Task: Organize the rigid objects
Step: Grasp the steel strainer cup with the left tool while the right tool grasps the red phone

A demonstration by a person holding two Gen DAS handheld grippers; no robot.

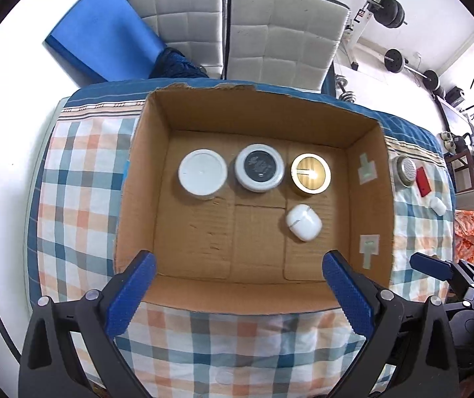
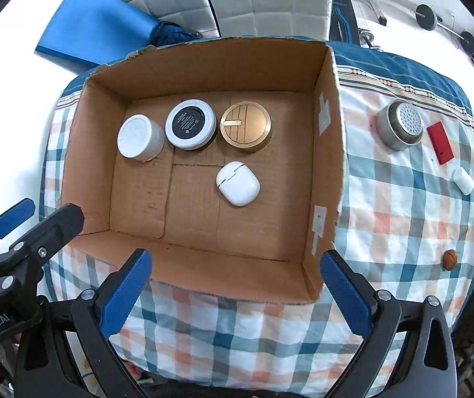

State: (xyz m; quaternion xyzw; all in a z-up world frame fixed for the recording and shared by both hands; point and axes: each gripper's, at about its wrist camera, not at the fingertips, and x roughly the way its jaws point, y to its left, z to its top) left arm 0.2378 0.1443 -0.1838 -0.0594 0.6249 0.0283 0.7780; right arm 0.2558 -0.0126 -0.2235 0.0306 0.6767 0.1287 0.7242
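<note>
cardboard box (image 2: 203,66) on the checked cloth (image 2: 402,215) holds, left to right, white jar (image 2: 139,141), black-lidded jar (image 2: 190,127), gold tin (image 2: 245,129), earbud case (image 2: 238,184). at three o'clock outside: metal strainer (image 2: 402,129), red card (image 2: 439,144). left gripper (image 1: 237,292) and right gripper (image 2: 233,285) both released, empty.

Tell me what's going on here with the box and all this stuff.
Someone is sorting small items into a cardboard box on a checked cloth. Three round jars and a white earbud case are already inside. A metal strainer, red card, second white case and a walnut wait outside. The left hand-held gripper and right hand-held gripper are open and empty.
</note>
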